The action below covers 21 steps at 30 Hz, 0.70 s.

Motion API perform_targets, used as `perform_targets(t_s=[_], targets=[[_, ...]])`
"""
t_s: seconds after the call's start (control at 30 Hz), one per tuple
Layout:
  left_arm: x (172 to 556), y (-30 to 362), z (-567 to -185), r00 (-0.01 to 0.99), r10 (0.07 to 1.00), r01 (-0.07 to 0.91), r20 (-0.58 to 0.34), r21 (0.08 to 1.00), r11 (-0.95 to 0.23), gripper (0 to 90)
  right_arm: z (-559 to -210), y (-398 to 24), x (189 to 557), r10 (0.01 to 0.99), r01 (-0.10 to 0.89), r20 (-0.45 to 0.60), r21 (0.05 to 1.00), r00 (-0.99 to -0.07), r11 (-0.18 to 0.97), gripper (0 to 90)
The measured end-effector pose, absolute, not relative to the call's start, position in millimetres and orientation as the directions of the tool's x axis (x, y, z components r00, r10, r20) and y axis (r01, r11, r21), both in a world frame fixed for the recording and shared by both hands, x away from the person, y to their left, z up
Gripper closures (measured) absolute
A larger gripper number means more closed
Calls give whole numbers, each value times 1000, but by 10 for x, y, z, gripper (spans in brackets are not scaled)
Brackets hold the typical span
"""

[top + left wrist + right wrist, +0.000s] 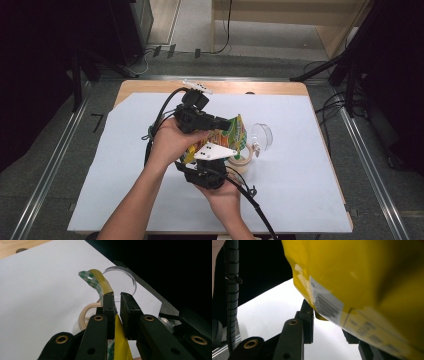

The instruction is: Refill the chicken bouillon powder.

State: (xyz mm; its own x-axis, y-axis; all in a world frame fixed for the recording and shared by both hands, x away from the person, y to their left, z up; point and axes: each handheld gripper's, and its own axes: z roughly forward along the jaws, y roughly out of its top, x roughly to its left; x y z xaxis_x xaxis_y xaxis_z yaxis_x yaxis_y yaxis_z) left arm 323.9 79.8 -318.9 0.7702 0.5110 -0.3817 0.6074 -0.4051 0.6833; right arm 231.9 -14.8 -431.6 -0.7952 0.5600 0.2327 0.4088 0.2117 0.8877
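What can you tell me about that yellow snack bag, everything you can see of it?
The yellow snack bag is a thin, glossy foil-like pouch, held above the white sheet over the table. Its top edge bears a green-and-white check band and curls over. The back carries a white barcode label. The front has colourful print, too small to read. The left gripper is shut on its thin edge. The right gripper has the bag's lower part between its jaws; whether they press on it cannot be told. The bag stands roughly upright, slightly bent.
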Motion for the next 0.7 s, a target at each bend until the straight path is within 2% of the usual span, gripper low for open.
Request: perform_targets(t_s=[0.7], targets=[[3215,785,-3176,773,511,604,-376,684,-409,831,-4325,-151,2327,560,410,236,888,-794,207,678]])
